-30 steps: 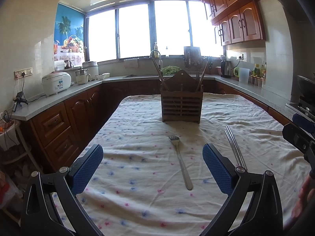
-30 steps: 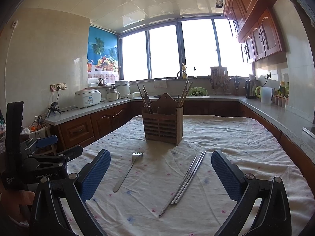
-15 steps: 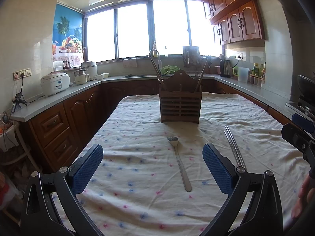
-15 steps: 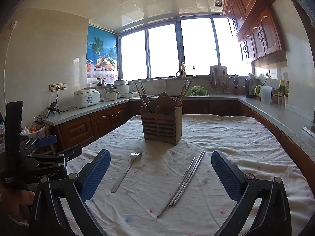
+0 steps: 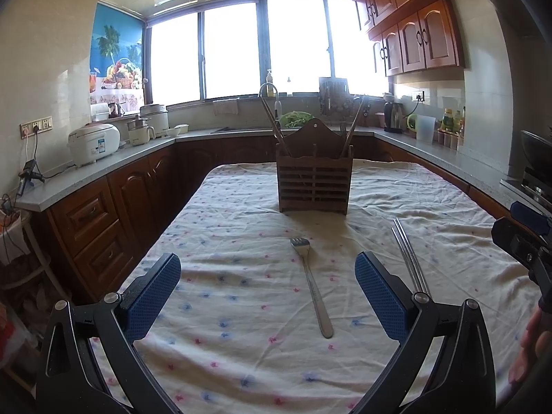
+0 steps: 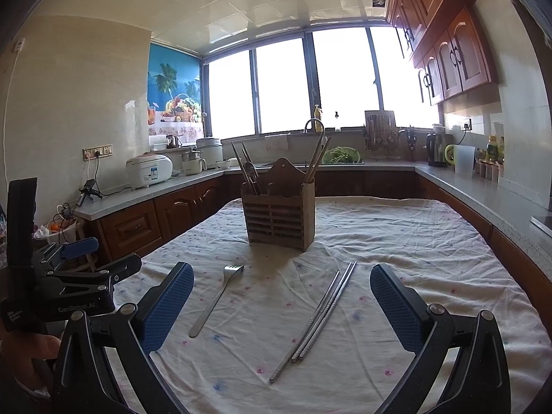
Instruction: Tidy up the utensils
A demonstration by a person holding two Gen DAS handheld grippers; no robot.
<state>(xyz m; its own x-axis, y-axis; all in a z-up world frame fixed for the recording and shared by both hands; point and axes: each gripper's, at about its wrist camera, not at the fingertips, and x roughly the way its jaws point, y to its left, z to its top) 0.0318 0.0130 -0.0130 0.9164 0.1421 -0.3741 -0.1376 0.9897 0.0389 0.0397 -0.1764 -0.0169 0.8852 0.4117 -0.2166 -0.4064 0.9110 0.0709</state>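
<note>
- Little has changed: both views have crept slightly closer to the table.
- Left tool and right tool stay spread, empty.
- Fork and chopsticks lie before the holder; sorting looks unstarted.

A kitchen behind the cloth-covered table

Ahead of the fingers, a flowered tablecloth; far left, a white rice cooker on the counter; far right, a black kettle below wooden cupboards.
</note>
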